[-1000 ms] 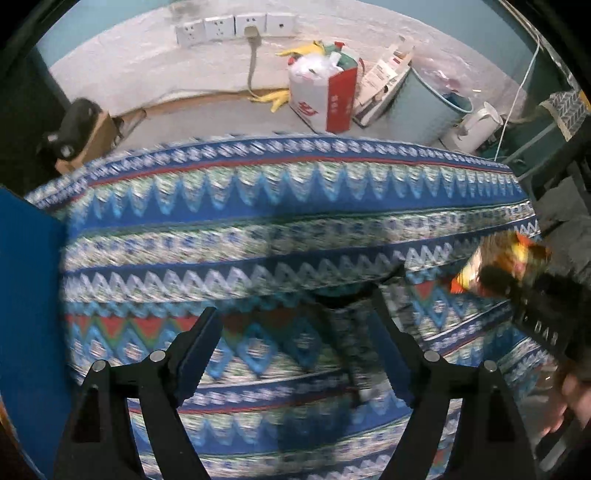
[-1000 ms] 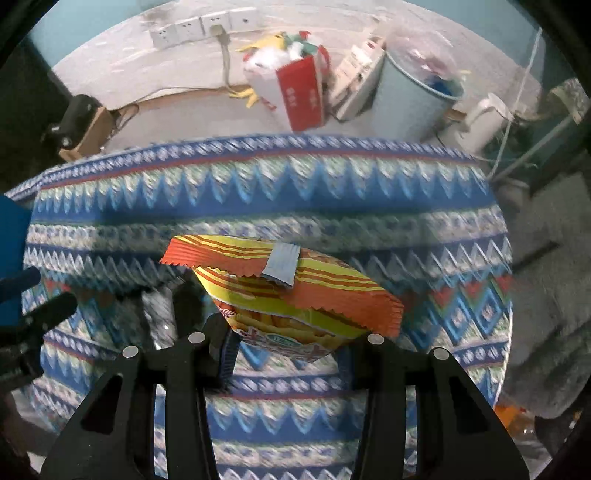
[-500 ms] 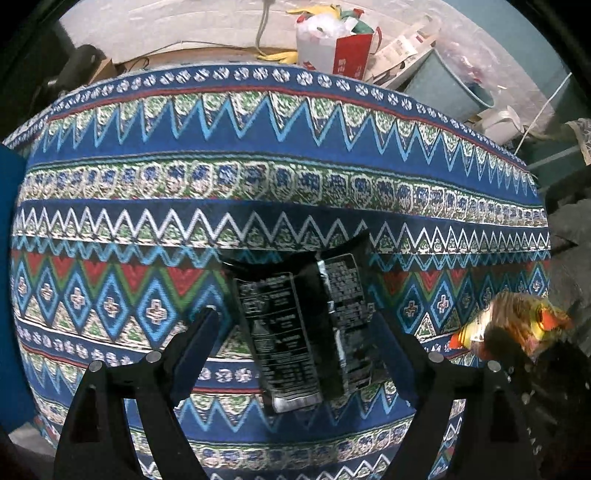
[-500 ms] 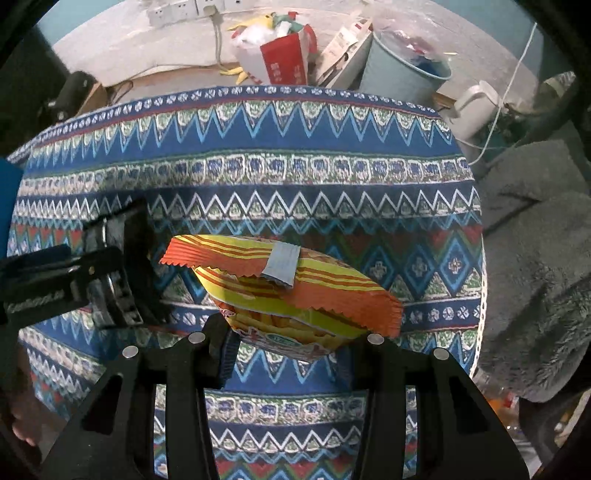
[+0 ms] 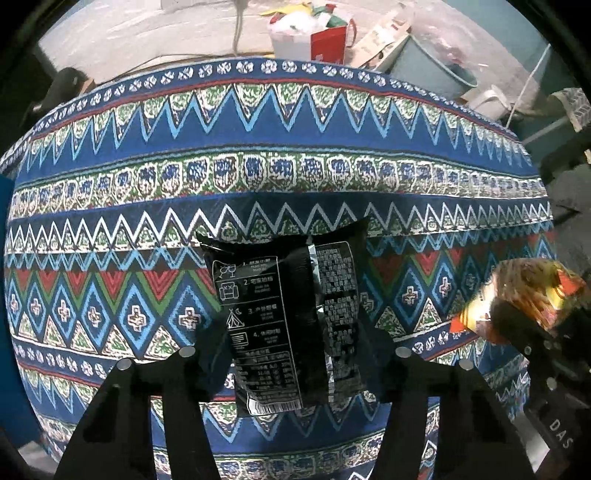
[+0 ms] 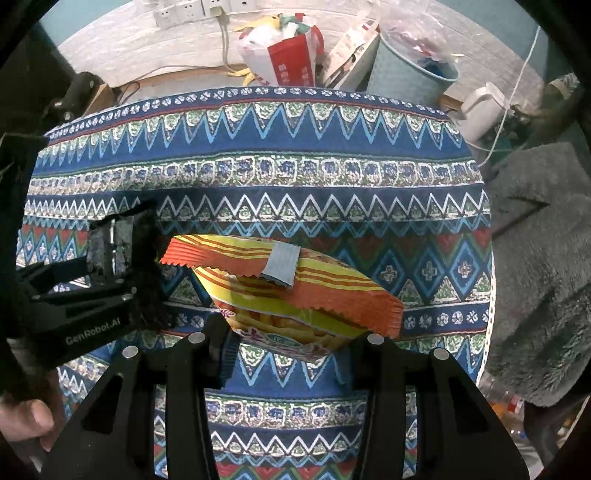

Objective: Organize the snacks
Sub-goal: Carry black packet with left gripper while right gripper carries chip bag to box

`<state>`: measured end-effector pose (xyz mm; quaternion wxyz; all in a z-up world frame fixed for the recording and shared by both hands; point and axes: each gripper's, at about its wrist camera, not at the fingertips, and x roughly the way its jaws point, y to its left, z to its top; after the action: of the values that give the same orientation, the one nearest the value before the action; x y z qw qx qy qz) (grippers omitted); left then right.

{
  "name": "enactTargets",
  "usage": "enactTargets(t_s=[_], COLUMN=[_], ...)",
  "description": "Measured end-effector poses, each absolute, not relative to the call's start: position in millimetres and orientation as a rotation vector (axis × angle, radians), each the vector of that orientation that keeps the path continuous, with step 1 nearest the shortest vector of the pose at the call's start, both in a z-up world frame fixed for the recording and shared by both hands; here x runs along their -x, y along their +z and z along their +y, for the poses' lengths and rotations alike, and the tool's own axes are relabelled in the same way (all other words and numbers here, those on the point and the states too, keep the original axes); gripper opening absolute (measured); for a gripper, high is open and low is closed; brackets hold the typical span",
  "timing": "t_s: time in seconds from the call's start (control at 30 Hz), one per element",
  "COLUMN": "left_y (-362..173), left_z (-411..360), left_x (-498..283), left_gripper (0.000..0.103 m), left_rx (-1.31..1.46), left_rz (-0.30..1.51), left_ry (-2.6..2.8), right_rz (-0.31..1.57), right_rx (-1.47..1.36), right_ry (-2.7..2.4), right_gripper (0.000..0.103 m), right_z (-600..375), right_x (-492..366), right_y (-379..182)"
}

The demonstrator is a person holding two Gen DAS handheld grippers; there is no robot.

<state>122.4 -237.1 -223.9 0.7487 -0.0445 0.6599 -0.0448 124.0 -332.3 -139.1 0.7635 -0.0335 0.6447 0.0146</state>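
My left gripper (image 5: 291, 354) is shut on a black snack packet (image 5: 291, 317) with white print and holds it above the patterned tablecloth (image 5: 258, 155). My right gripper (image 6: 291, 343) is shut on a yellow and orange crisp packet (image 6: 291, 291) with a grey tape strip on its top seal. The crisp packet also shows at the right edge of the left wrist view (image 5: 517, 295). The left gripper with the black packet (image 6: 118, 243) shows at the left of the right wrist view, close beside the crisp packet.
The blue, red and green patterned cloth (image 6: 258, 177) covers the table. Behind the table's far edge are a red and white bag (image 6: 288, 55), a light blue bin (image 6: 406, 70), a white kettle (image 6: 480, 110) and wall sockets (image 6: 192, 11). A grey fleece (image 6: 535, 277) lies at right.
Both grippers have risen and tilted down over the table. The black packet has come into view in the left gripper, and the two grippers have drawn closer together.
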Motion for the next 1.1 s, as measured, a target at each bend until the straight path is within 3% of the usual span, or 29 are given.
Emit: enactTargets(t_s=[0.4, 1.1], left_y=[-174, -92], left_z=[-209, -92], left_x=[-124, -87], left_gripper=[0.054, 0.054], left_rx=[-0.013, -0.171], left_rz=[1.350, 1.186], left_ry=[-0.138, -0.148], right_rz=[1.327, 1.197], right_rx=[0.090, 0.171], right_ry=[0.091, 0.252], right_gripper=[0.043, 0.043], right_z=[-297, -209], right_x=[-122, -119], right_y=[-110, -61])
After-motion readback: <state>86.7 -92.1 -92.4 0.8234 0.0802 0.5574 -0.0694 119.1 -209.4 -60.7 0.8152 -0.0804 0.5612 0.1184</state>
